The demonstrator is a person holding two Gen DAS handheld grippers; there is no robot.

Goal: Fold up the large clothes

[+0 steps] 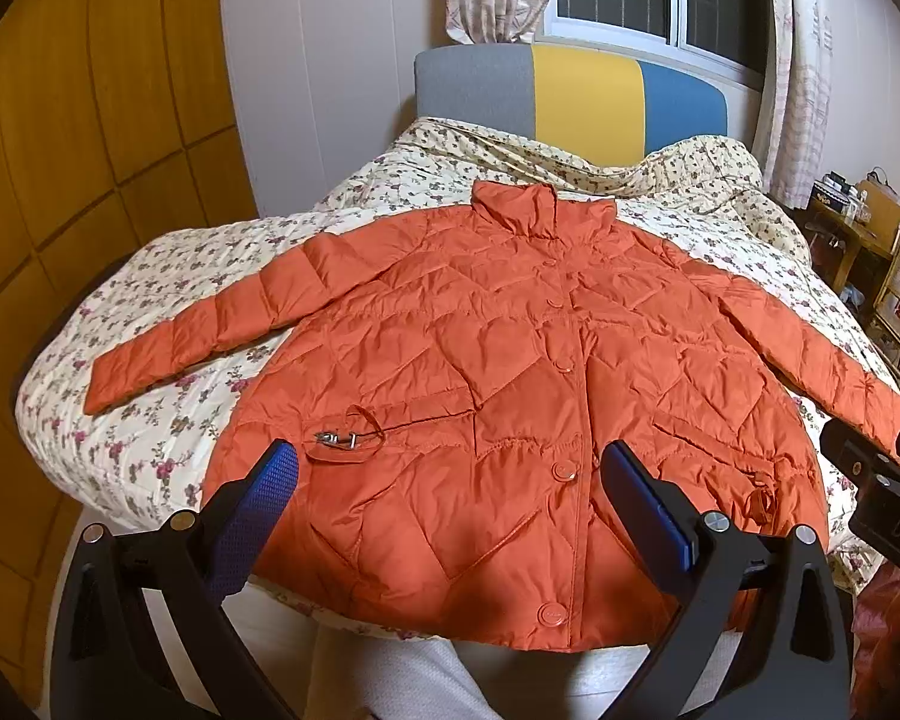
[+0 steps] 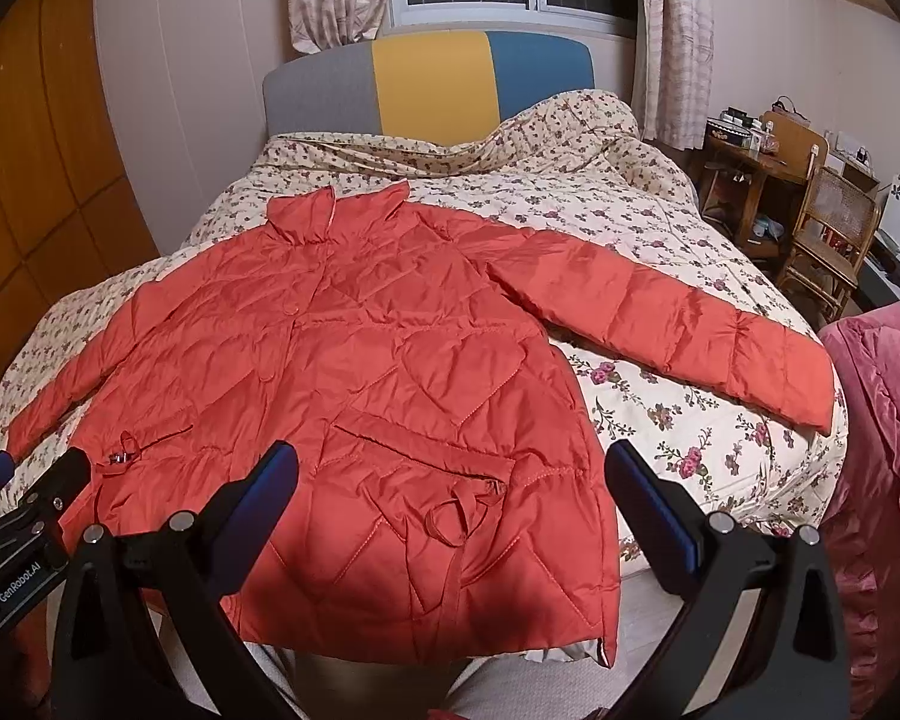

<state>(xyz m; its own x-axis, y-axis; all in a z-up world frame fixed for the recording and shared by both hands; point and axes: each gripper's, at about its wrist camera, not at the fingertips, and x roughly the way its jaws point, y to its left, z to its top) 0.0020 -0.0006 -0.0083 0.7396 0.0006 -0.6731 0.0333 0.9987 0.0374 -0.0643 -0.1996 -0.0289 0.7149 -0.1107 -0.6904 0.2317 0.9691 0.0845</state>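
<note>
An orange quilted puffer jacket [image 1: 510, 372] lies face up and spread flat on the bed, collar toward the headboard, both sleeves stretched out to the sides; it also shows in the right wrist view [image 2: 360, 390]. My left gripper [image 1: 450, 468] is open and empty, held above the jacket's hem near the front buttons. My right gripper [image 2: 450, 468] is open and empty above the hem by the right pocket. The right gripper shows at the edge of the left wrist view [image 1: 876, 468], and the left gripper at the edge of the right wrist view [image 2: 36, 492].
The bed has a floral quilt [image 2: 660, 408] and a grey, yellow and blue headboard [image 1: 570, 96]. A wooden wardrobe [image 1: 60, 180] stands on the left. A pink blanket [image 2: 882, 450] lies at the right. A wooden desk and chair [image 2: 810, 210] stand beyond the bed's right side.
</note>
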